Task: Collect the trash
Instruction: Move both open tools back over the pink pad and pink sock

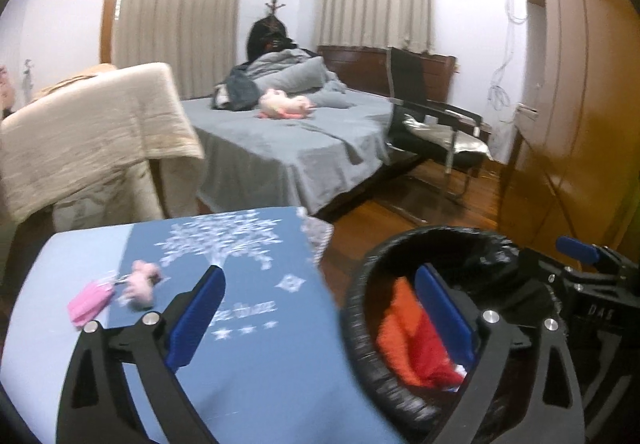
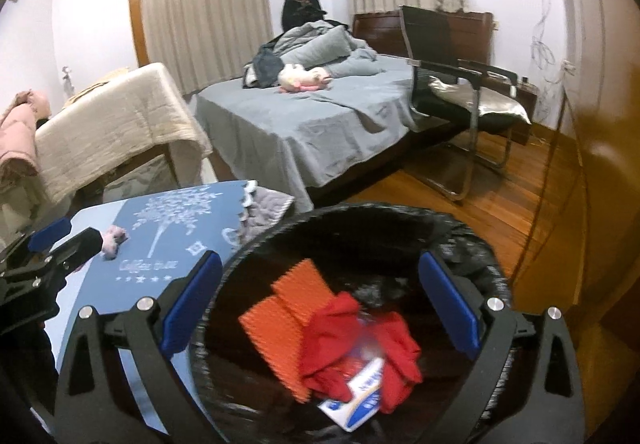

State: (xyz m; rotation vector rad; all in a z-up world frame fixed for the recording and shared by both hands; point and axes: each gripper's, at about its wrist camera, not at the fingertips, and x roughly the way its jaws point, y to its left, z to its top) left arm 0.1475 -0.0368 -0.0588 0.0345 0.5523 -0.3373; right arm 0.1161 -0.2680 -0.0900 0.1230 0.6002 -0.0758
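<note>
Bedroom w/ wood floor [image 2: 520, 188], two curtained windows and a bed [image 2: 320, 116] in grey sheets at the back; work goes on at a blue-clothed table [image 1: 248, 364] in the foreground. Right gripper [image 2: 320, 308] sits directly over the trash bin [image 2: 472, 240], jaws spread wide, nothing between the blue pads [image 2: 448, 304]; they straddle the bin opening w/o touching its contents. Left gripper [image 1: 320, 316] is likewise fully spread and empty, left pad over the tablecloth, right pad over the bin's near rim. Bin is round, lined w/ a black bag, standing on the floor just beside the table's right edge. Inside it: orange ridged cloth [image 2: 280, 324], red crumpled fabric [image 2: 336, 328], and a white-and-blue packet [image 2: 360, 392] lying on top of the red, lettering too blurred to read. On the table, left of the left gripper: pink folded item [image 1: 90, 300] touching a small pink plush keychain [image 1: 142, 282], both clear of the pads. Tablecloth carries a white tree print. Behind the table, a cream quilt [image 1: 96, 132] draped over furniture. On the bed, a pink-white plush toy [image 1: 286, 104] near piled grey bedding. Black chair [image 2: 452, 76] beside the bed; wood wardrobe [image 1: 568, 104] at right.
</note>
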